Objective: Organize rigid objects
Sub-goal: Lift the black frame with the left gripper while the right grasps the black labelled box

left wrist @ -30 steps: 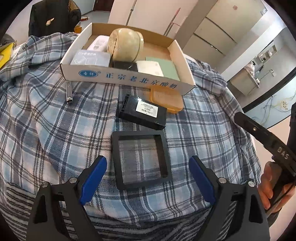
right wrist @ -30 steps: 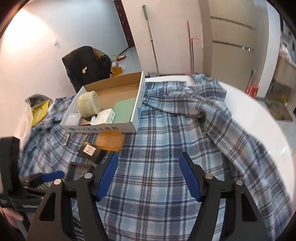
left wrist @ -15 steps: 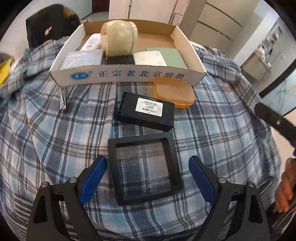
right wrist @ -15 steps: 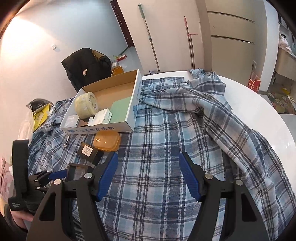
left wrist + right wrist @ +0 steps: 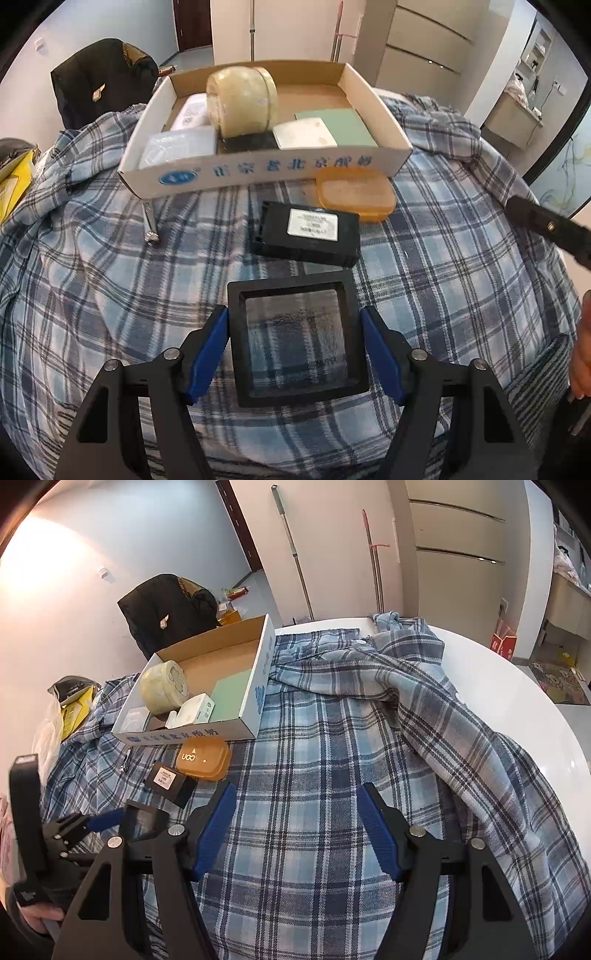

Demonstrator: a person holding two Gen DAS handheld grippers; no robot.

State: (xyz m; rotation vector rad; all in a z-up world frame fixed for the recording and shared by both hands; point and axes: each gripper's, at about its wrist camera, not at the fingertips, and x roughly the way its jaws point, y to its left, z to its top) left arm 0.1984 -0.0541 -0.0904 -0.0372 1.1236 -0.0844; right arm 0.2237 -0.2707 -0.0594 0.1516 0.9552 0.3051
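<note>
My left gripper (image 5: 295, 354) is shut on a square black frame with a clear middle (image 5: 236, 332), its blue pads against both side edges; it also shows in the right wrist view (image 5: 144, 821). Beyond lie a black box with a white label (image 5: 306, 236), an orange lidded case (image 5: 354, 192) and a metal nail clipper (image 5: 149, 221). A cardboard tray (image 5: 258, 170) holds a cream round tin (image 5: 240, 99), white boxes and a green card. My right gripper (image 5: 295, 830) is open and empty over the plaid cloth.
A blue plaid shirt (image 5: 332, 738) covers the white round table (image 5: 517, 686), bunched at the far right. A chair with a black jacket (image 5: 166, 613) stands behind the tray. A yellow bag (image 5: 74, 709) sits at the left.
My left gripper moved forward around the black frame and closed its pads on the frame's sides. The right gripper drew back a little and stayed open.
</note>
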